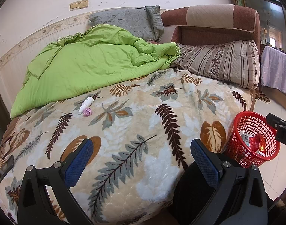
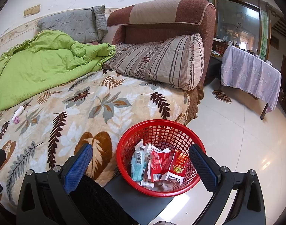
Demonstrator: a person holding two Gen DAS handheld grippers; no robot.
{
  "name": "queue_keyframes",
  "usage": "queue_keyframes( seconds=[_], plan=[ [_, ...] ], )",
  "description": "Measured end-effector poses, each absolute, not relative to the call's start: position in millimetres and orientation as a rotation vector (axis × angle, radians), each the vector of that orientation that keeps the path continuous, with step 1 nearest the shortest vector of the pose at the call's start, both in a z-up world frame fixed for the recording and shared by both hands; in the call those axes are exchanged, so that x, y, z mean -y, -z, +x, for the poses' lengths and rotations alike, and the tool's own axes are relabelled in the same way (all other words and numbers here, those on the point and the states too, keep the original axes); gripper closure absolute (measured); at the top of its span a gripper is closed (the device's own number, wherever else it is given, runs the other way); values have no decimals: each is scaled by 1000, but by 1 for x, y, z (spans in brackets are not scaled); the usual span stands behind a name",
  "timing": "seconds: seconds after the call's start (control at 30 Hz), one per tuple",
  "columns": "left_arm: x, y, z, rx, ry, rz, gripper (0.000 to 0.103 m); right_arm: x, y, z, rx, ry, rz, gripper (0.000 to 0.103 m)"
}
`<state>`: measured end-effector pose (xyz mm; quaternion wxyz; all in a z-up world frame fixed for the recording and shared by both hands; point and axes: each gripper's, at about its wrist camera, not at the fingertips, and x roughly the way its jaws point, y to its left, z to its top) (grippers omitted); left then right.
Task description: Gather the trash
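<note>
Left tool [image 1: 142, 147]: blue-padded fingers spread wide, nothing between them, held above the near part of the bed, over the cream plush blanket with the brown and grey leaf print [image 1: 124, 131]. Right tool [image 2: 141, 152]: fingers likewise spread wide and empty, hanging over the round red plastic mesh basket [image 2: 180, 129].

Basket stands on a dark flat surface just beside the bed's near corner, over the pale tiled floor [image 2: 236, 140]. Contents: crumpled red foil wrappers [image 2: 169, 163], a pale teal packet with a barcode [image 2: 138, 164], white paper scraps.

Remaining items on the blanket, far left side, near the edge of the rumpled lime-green quilt [image 1: 90, 61]: a small white plastic bottle lying on its side [image 1: 86, 104] and a small crumpled pink wad [image 1: 87, 112] just beside the bottle's narrow end; whether they touch cannot be resolved. Both lie well apart from the basket and from either tool.

Head of bed: grey quilted pillow [image 1: 128, 21], striped beige and brown pillow [image 1: 223, 61], brown padded headboard [image 1: 218, 22]. A counter draped in lilac floral cloth [image 2: 251, 75] stands beyond the bed.
</note>
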<state>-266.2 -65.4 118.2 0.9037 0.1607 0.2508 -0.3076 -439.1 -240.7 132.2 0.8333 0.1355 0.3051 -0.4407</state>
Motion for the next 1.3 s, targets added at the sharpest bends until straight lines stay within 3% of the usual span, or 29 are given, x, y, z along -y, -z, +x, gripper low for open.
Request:
queue_keyframes(
  seconds=[1.3],
  plan=[
    [63, -116, -262, -538, 644, 322, 0, 236, -130, -431, -656, 919, 277, 0]
  ],
)
